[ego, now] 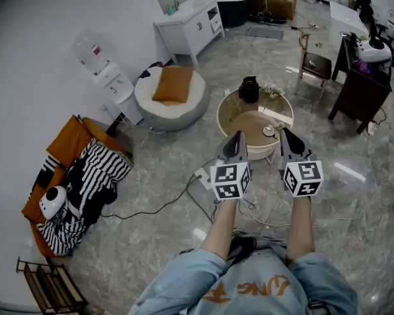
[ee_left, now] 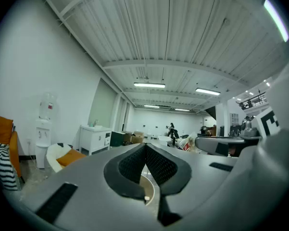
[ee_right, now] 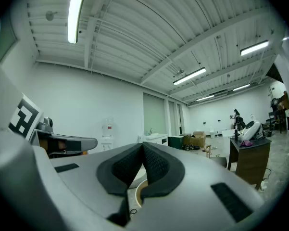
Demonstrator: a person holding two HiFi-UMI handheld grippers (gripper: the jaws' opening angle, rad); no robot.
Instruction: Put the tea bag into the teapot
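A round wooden table with a raised white rim stands on the floor ahead of me. A black teapot sits at its far edge. A small pale item, too small to identify, lies near the table's right front, with a white flat piece beyond it. My left gripper hovers over the table's near left rim and my right gripper over the near right rim. The left gripper and the right gripper are shut, pads touching at the tips, nothing between them.
A white beanbag with an orange cushion lies left of the table. A water dispenser and a white cabinet stand along the wall. A wooden chair and a dark desk are at the right. Cables trail on the floor.
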